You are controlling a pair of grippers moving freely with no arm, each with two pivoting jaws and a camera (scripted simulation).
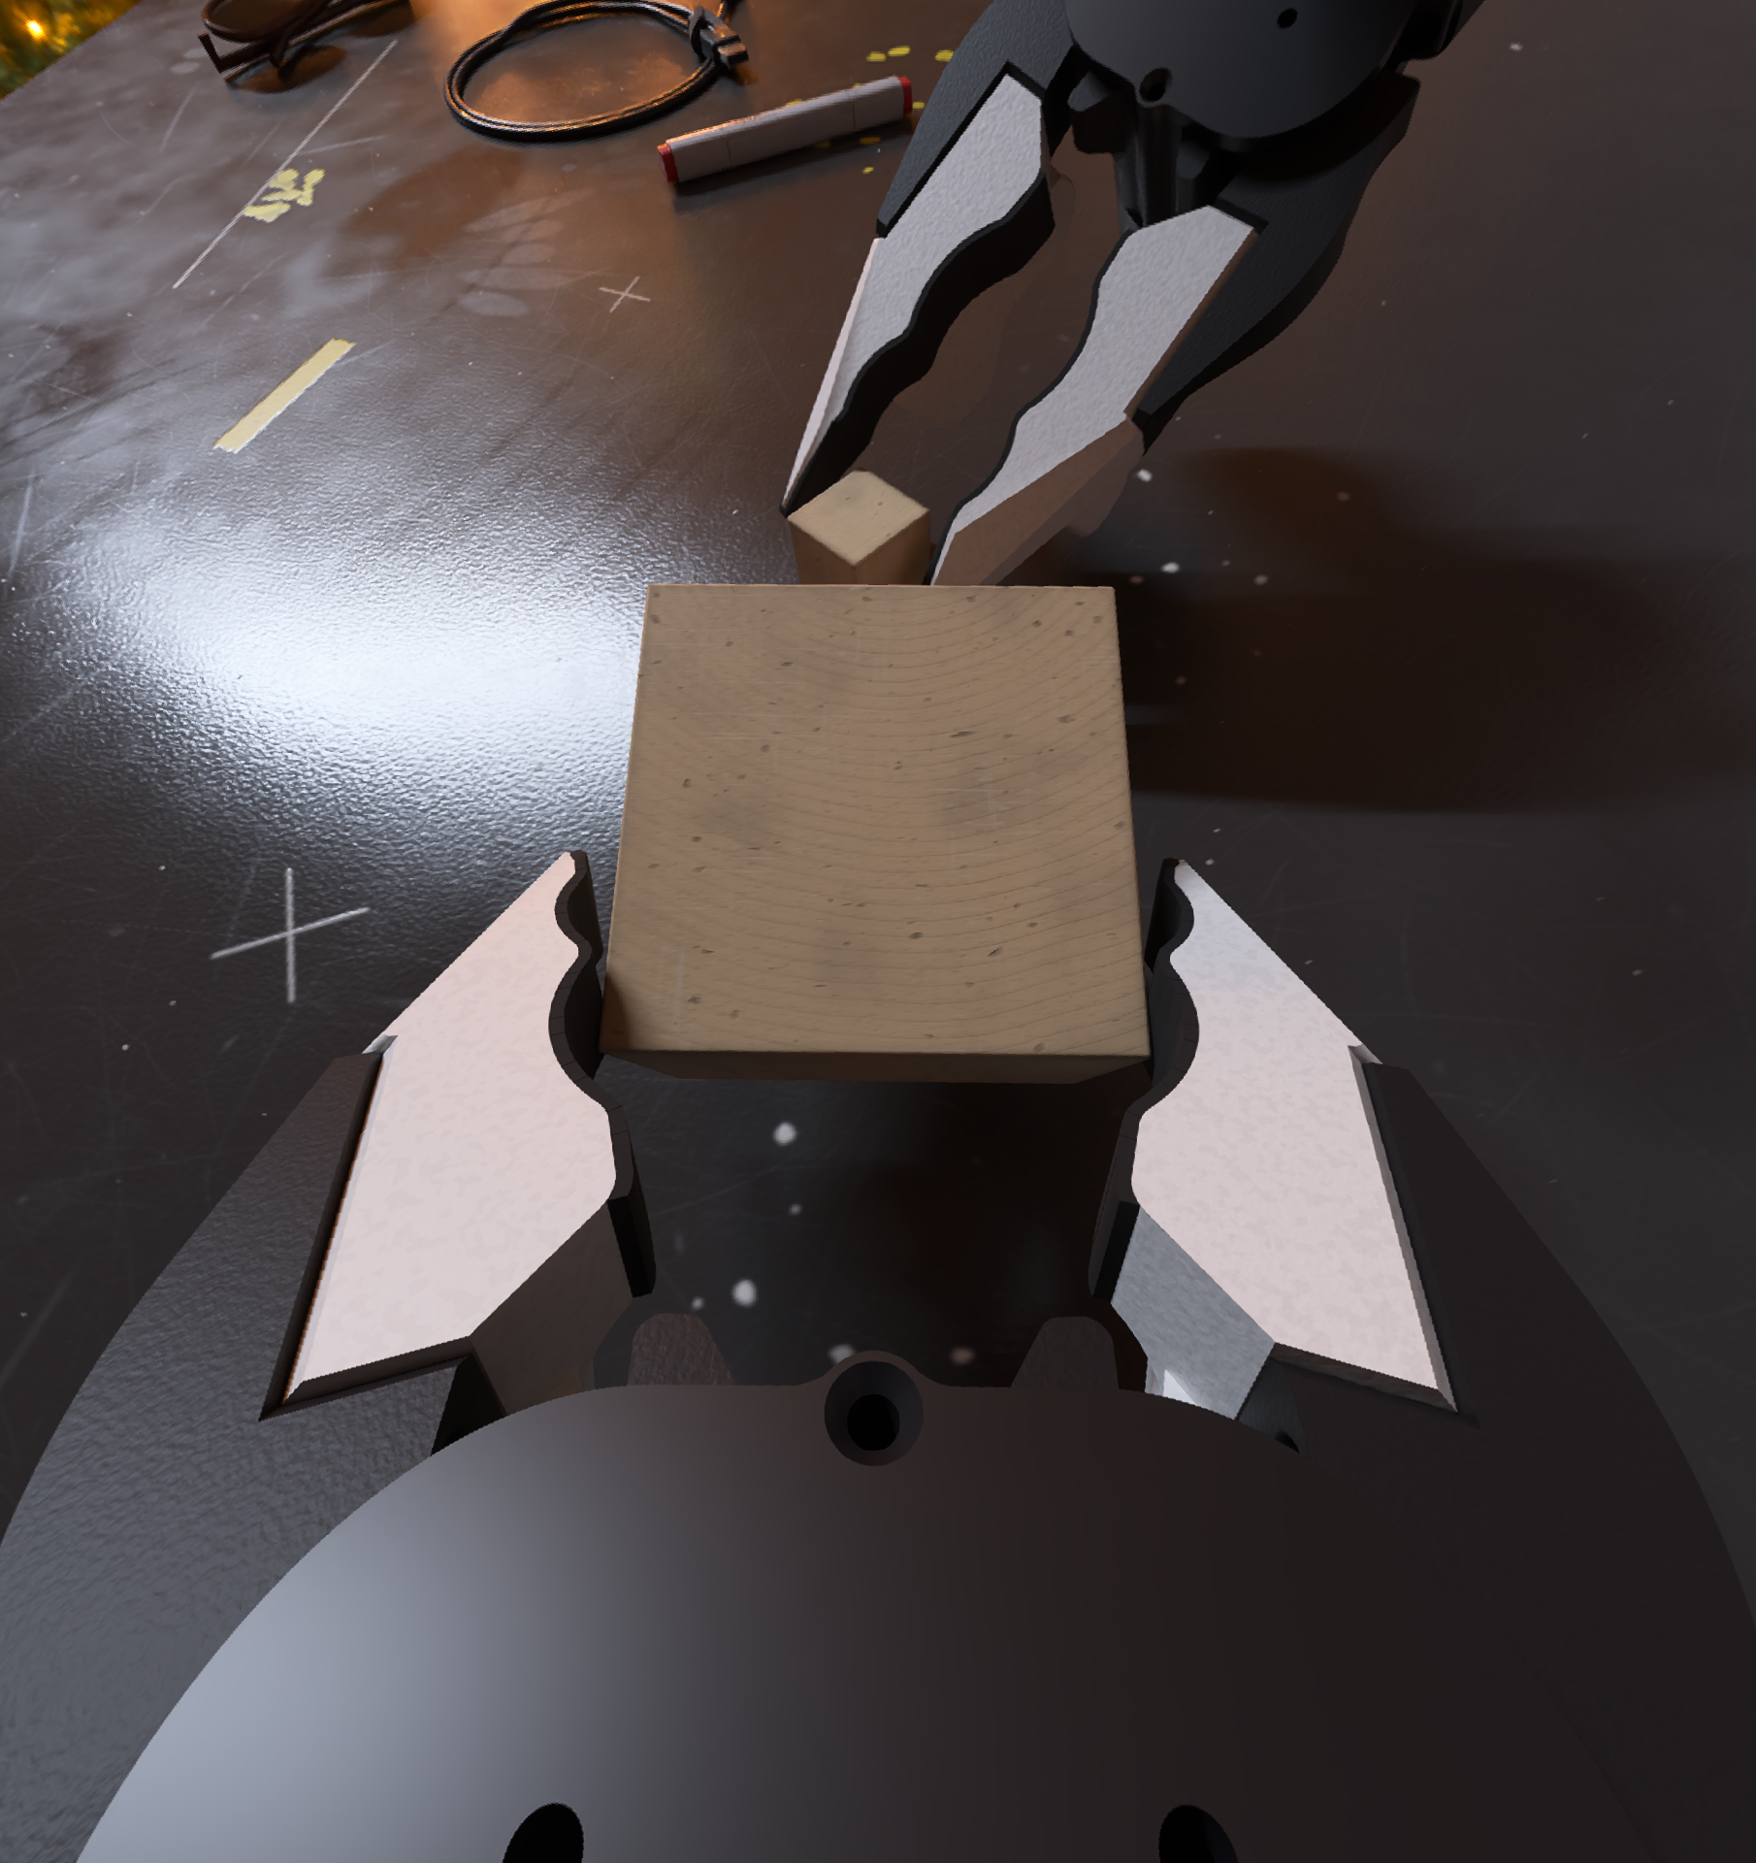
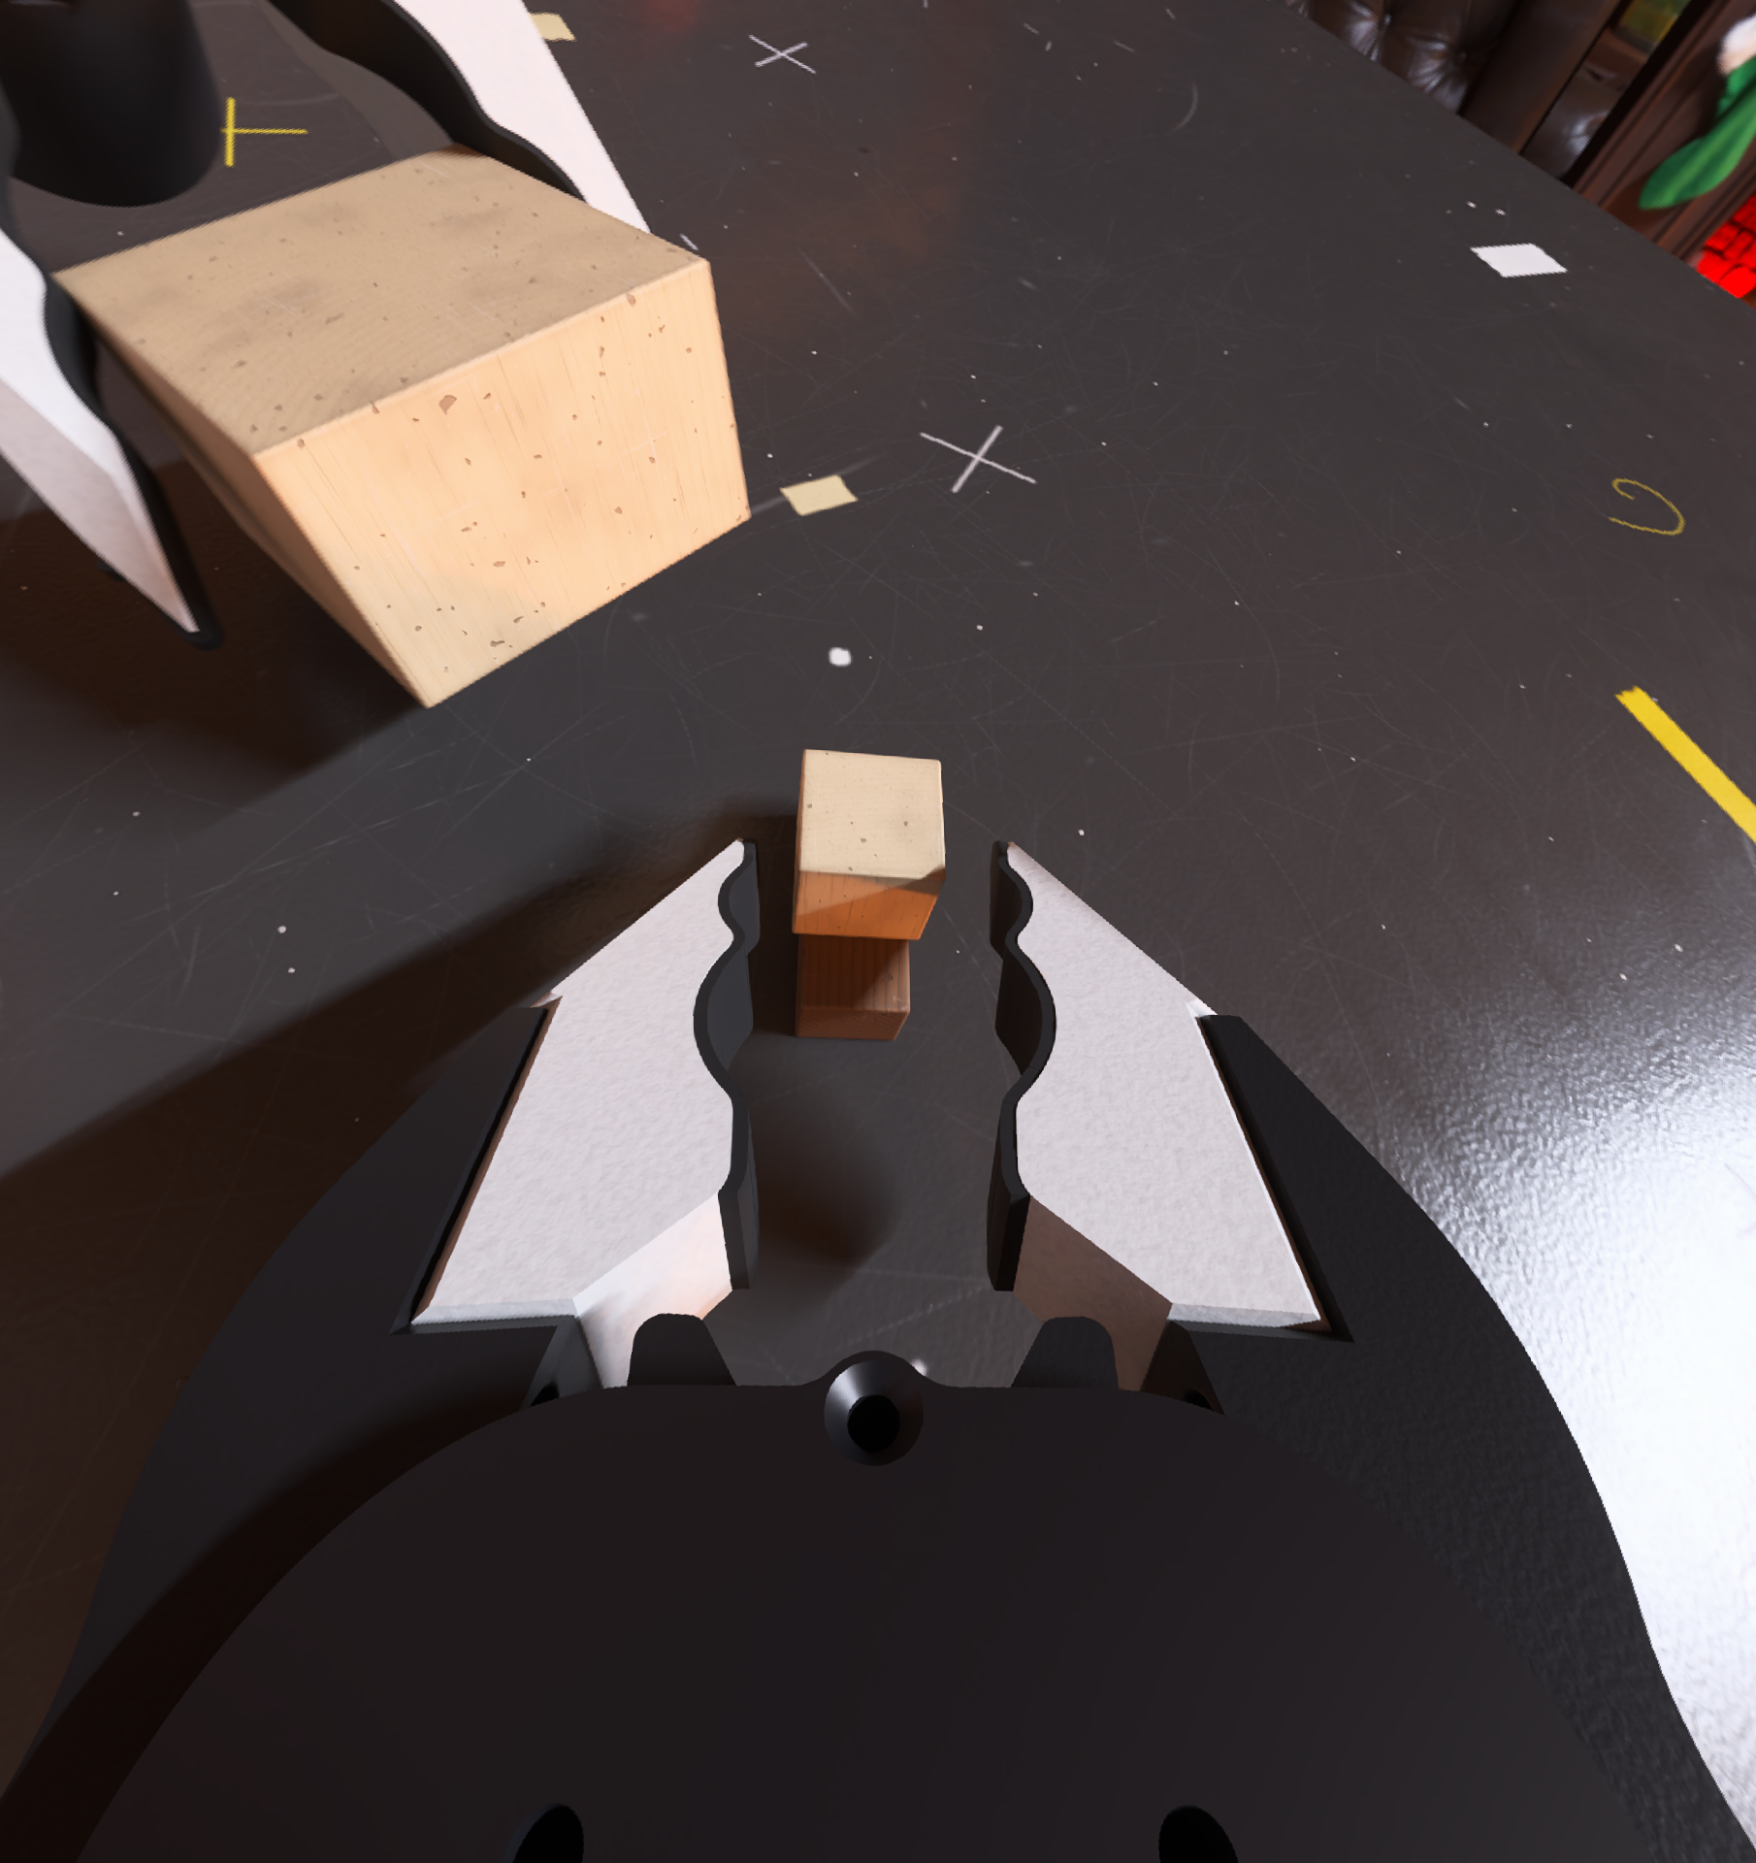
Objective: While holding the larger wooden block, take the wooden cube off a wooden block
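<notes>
My left gripper (image 1: 874,877) is shut on the larger wooden block (image 1: 874,817), a pale cube gripped at its near end. In the right wrist view this block (image 2: 451,383) hangs tilted above the dark table, with a shadow under it. A small pale wooden cube (image 2: 869,817) sits on a darker brown wooden block (image 2: 849,983) on the table. My right gripper (image 2: 874,852) is open, with a fingertip on each side of the small cube. In the left wrist view the right gripper (image 1: 866,544) straddles that cube (image 1: 859,529) just beyond the large block.
A grey marker pen (image 1: 783,131) and a coiled black cable (image 1: 592,76) lie at the far side of the dark table (image 1: 350,706). Yellow tape strips (image 2: 1711,781) and chalk crosses mark it. The table edge and a green stocking (image 2: 1731,111) show in the right wrist view, upper right.
</notes>
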